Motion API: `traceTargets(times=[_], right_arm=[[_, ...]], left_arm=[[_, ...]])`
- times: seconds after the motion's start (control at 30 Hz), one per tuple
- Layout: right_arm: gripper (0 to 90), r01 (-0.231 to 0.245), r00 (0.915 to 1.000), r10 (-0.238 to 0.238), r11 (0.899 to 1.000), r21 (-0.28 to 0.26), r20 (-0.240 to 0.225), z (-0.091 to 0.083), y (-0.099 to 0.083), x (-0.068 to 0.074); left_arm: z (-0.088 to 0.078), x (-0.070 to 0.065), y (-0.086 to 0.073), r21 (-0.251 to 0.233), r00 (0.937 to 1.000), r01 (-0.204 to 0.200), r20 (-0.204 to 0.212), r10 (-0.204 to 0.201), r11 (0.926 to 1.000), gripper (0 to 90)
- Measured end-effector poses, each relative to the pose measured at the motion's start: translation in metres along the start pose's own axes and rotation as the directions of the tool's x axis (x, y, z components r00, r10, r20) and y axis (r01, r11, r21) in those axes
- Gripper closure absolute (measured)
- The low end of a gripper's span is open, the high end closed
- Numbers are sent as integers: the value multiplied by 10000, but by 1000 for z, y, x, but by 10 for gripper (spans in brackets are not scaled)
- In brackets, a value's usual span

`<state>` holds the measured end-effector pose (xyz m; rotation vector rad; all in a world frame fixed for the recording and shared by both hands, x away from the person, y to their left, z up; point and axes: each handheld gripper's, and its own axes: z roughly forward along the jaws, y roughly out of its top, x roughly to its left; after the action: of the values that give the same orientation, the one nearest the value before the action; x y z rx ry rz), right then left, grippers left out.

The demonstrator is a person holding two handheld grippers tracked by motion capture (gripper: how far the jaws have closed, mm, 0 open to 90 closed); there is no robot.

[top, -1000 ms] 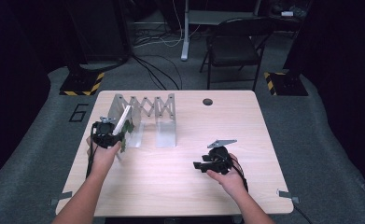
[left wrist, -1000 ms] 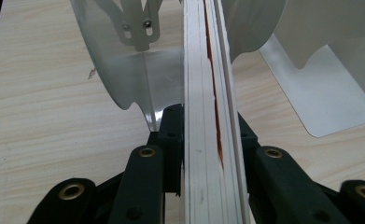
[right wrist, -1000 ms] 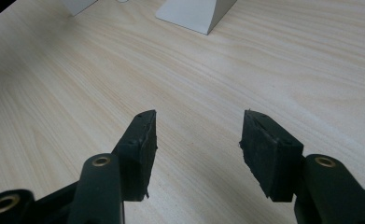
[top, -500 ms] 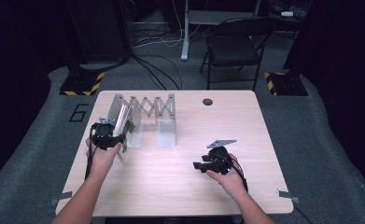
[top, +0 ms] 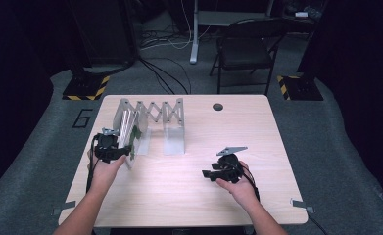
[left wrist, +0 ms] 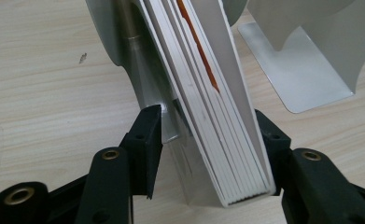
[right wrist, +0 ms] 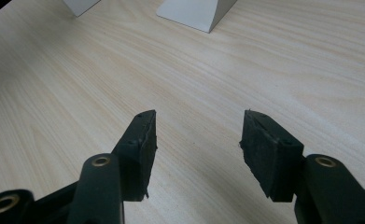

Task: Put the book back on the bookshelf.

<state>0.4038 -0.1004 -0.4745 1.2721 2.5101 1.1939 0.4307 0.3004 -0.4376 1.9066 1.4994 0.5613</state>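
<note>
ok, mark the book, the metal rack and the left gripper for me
book (left wrist: 217, 149), left gripper view, on its white page edges.
metal rack (top: 173, 143), high view, on the foot of its right-hand plate.
left gripper (left wrist: 208, 135), left gripper view, midway between its fingertips, either side of the book.

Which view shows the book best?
Left gripper view: the book stands between the left gripper's jaws, page edges and cover sharp, a gap at the left pad. High view shows it small, leaning in the rack. Right gripper view gives just table and rack feet.
</note>
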Motion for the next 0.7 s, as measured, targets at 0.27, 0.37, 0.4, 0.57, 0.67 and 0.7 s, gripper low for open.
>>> traceTargets(times=[0.27, 0.37, 0.4, 0.57, 0.67, 0.7], right_arm=[[452, 3, 10000, -3, 10000, 18, -7, 0, 0, 0], [452, -64, 10000, 64, 10000, 39, 24, 0, 0, 0], [452, -51, 10000, 51, 10000, 27, 1, 0, 0, 0], [452, -74, 10000, 74, 10000, 30, 21, 0, 0, 0], [452, -41, 10000, 41, 10000, 31, 19, 0, 0, 0], [451, 1, 10000, -1, 10000, 24, 4, 0, 0, 0]], left_arm=[[-6, -2, -2, -82, 9999, 12, 159, -10, 10000, 464], [-11, -2, -3, -94, 9997, -49, 229, 51, 9999, 448], [-12, -2, -4, -212, 9997, -9, 225, 13, 9998, 448], [-20, 0, -6, -323, 9990, 41, 445, -27, 9995, 448], [-25, 0, -7, -362, 9985, 0, 539, 20, 9993, 448], [-27, 0, -8, -360, 9983, -36, 583, 57, 9993, 448]])
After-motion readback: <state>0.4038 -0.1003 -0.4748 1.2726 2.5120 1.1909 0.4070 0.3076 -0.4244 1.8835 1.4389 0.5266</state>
